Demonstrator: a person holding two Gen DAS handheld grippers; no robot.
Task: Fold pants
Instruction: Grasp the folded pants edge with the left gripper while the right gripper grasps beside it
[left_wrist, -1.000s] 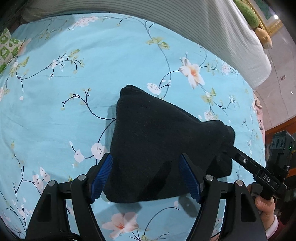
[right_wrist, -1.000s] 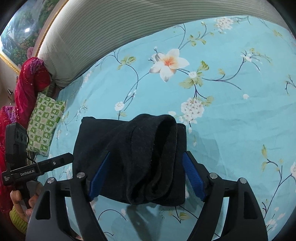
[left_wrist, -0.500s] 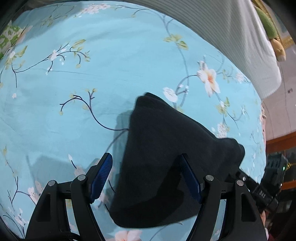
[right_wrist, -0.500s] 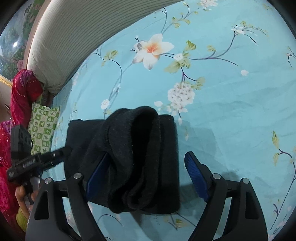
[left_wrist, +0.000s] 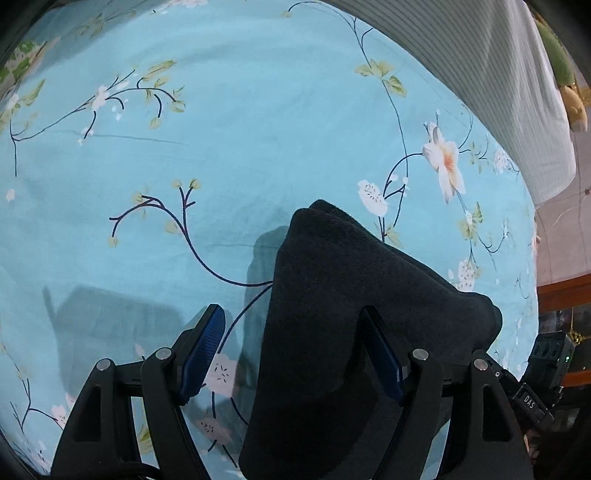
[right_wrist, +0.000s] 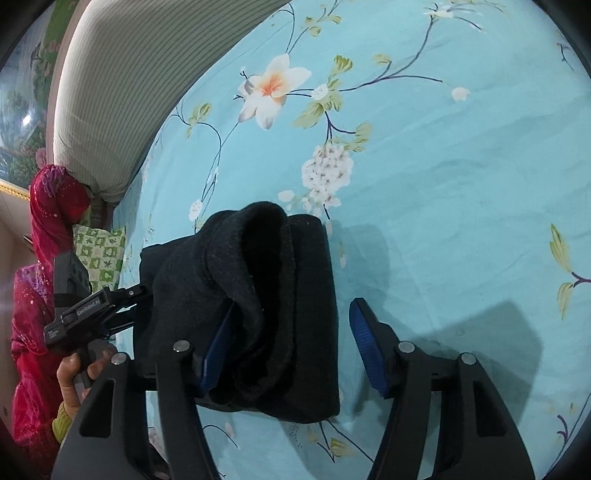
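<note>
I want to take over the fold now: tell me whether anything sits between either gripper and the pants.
Nothing visible does. The black pants lie bunched on the floral sheet, partly between the left gripper fingers and between the right gripper fingers, which have just been closing.

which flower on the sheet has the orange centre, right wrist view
The large lily near the striped pillow; the blossoms closer to the black pants are small white clusters.

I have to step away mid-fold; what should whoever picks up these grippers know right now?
Left gripper: open, black pants draped over one finger, other pad clear.
Right gripper: open, jaws just been closing; pants between them, one pad clear.
Pants: compact folded bundle, on or just above the floral bedsheet.
Done: folds made.
Left: probably settle it, withdraw both grippers, smooth if needed.
</note>
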